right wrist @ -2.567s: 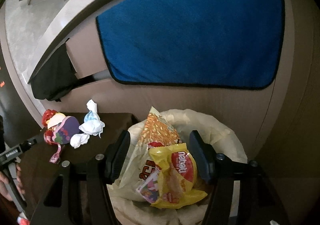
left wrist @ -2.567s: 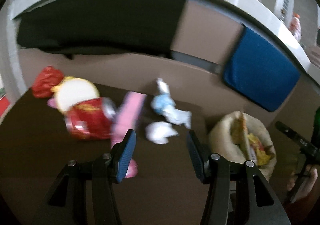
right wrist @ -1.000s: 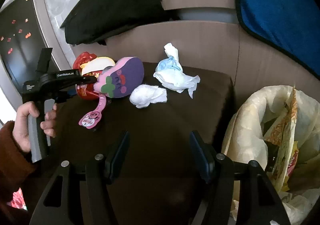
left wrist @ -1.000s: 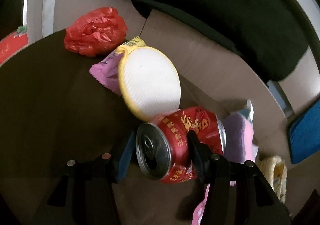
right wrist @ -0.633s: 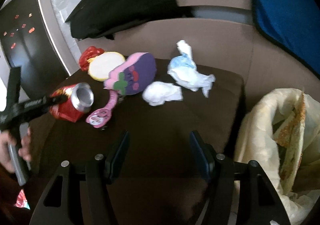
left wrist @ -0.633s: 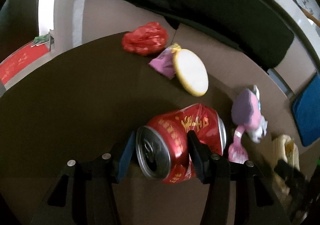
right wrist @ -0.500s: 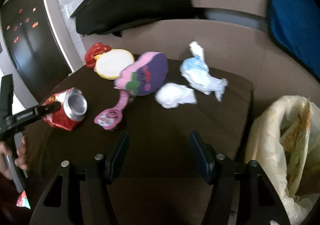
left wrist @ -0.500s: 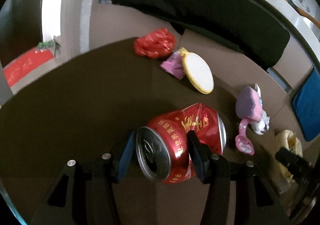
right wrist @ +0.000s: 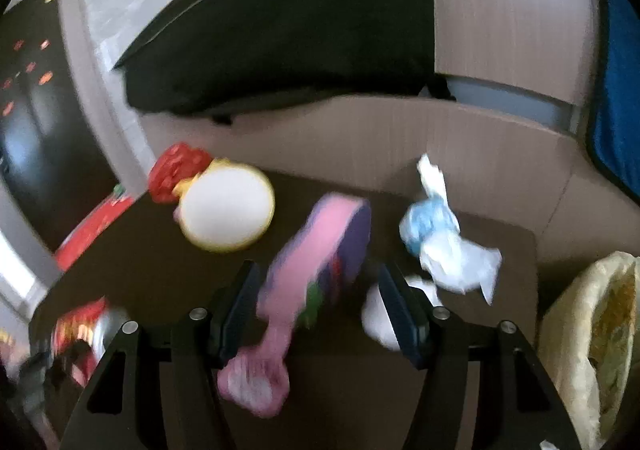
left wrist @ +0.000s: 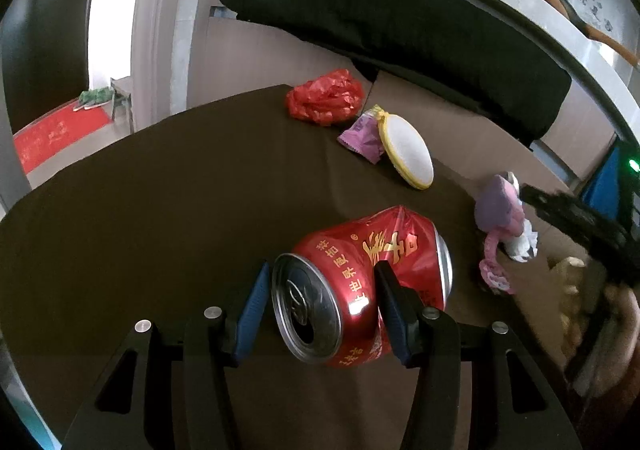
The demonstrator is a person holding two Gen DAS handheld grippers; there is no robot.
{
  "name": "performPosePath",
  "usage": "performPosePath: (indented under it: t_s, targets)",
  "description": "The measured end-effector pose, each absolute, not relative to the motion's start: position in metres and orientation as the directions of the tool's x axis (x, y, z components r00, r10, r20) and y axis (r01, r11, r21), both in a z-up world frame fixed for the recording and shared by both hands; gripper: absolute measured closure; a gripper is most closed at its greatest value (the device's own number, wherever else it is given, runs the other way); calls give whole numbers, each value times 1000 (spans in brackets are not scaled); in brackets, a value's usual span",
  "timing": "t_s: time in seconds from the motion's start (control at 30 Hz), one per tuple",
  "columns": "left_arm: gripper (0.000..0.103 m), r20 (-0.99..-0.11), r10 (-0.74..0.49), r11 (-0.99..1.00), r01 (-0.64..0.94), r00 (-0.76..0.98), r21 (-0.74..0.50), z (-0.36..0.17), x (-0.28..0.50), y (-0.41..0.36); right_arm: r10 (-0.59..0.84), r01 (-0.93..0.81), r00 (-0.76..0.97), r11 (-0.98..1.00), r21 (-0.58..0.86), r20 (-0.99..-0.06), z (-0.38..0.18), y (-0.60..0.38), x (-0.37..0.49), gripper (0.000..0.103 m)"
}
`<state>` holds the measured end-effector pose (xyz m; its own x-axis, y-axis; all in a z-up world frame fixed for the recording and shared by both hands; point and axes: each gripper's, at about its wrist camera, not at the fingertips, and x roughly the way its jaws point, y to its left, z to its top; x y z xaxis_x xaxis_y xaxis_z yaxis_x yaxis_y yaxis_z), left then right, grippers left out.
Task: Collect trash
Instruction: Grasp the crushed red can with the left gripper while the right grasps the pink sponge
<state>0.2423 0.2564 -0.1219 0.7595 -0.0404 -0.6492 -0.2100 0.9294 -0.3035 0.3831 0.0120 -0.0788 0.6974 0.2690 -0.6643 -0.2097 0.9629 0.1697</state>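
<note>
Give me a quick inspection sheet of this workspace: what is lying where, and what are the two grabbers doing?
Surface: dark brown table.
Job's things: dented red can on its side; red crumpled bag, purple wrapper, round white lid, pink-purple package, white tissue wads.
Clutter: nothing seen beyond the trash.
Grippers: left gripper shut on the can; right gripper open, the pink-purple package seen between its fingers, contact unclear in the blur.
Cables: nothing seen.
Surroundings: cream-lined bin right of the table; black cloth, blue cloth behind.
</note>
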Motion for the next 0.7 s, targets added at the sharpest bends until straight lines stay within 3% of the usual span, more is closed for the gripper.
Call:
performPosePath:
  t_s: [0.17,0.3,0.4,0.47,0.7]
  targets:
    - [49,-649,-44,932,-203,760,-301,-121,241,256,199,-196,671,977,88,-714,-93,33,415,44]
    - [49,-650,-50,931,-200,758,-305,-122,242,255,219,-199,607,973,121,-764,-107,31,426,45]
    - [49,-651,-50,930,-203,757,-308,-122,242,255,254,-223,596,964,147,-761,-107,25,419,58]
    - [49,-652,-51,930,-201,757,-306,-121,243,254,243,-248,603,963,111,-760,-102,22,410,75]
    - [49,-658,-57,923,-211,751,-321,-123,246,249,329,-327,597,933,153,-732,-79,-7,364,75]
